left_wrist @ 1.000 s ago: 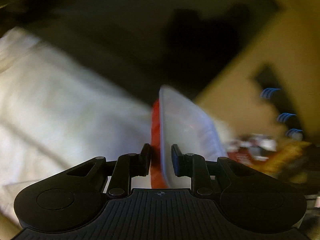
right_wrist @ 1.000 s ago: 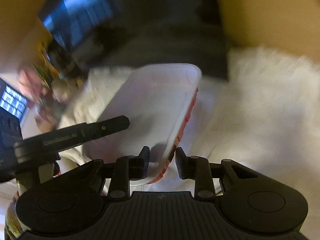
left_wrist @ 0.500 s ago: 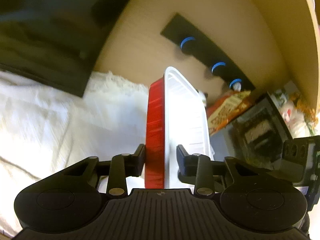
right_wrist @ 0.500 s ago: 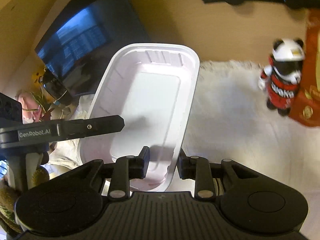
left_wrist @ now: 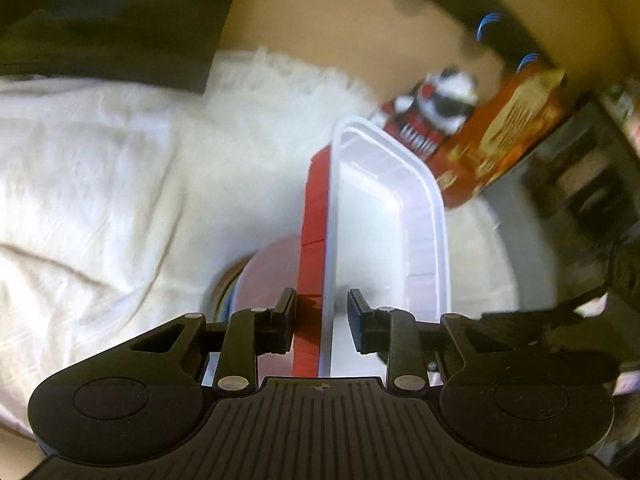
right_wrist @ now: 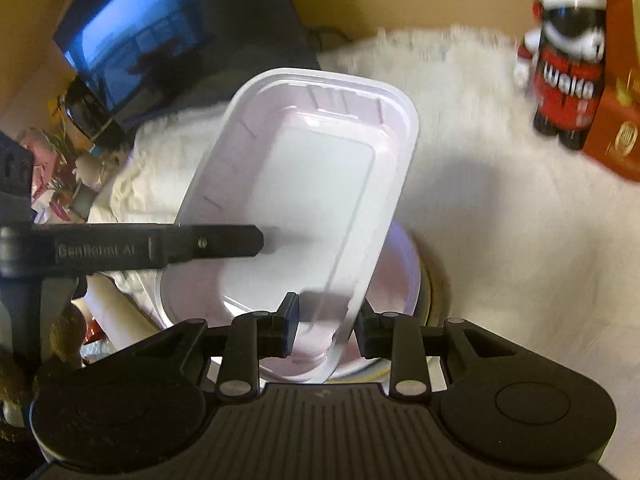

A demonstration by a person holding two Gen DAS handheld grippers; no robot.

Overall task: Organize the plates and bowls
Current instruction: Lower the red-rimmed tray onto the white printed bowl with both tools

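A rectangular container, red outside and white inside, is held by both grippers. My left gripper is shut on one wall of it. My right gripper is shut on its near rim, and the white inside faces that camera. The left gripper's finger reaches in from the left in the right wrist view. Below the container sits a round stack of bowls or plates, also seen in the left wrist view. The container hangs just above this stack.
A white fluffy cloth covers the surface. A panda figurine and an orange-red box stand at the far right. A dark screen and clutter lie at the left. A beige wall is behind.
Both grippers have tilted down with the container. The round stack has come into view under it, and the container is now closer to the cloth.
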